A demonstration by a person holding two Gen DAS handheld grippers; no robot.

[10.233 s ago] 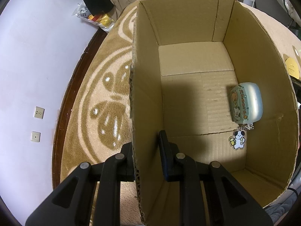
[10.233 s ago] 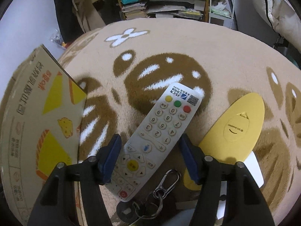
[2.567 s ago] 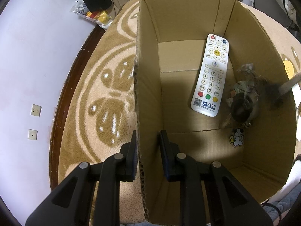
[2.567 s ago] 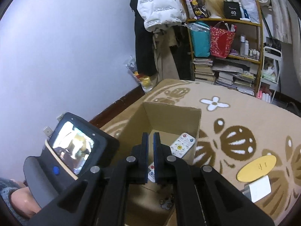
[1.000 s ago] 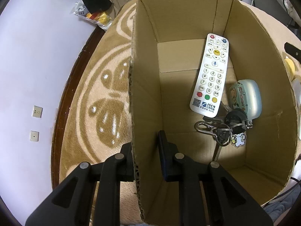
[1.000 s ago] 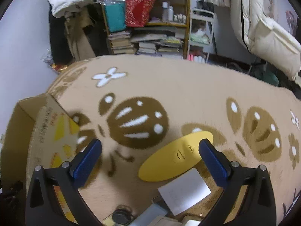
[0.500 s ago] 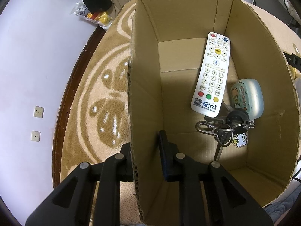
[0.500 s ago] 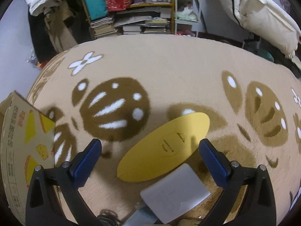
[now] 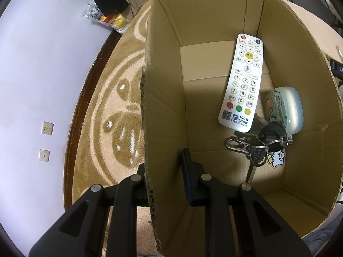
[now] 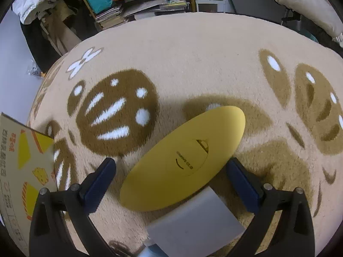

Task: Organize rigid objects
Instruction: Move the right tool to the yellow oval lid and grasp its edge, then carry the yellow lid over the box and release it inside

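Inside box [image 9: 163, 107], remote [image 9: 242, 81] reads "JSCN".

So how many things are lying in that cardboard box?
3: a remote along the far right, a blue pouch beside it, and keys just in front. Smaller things could hide underneath.
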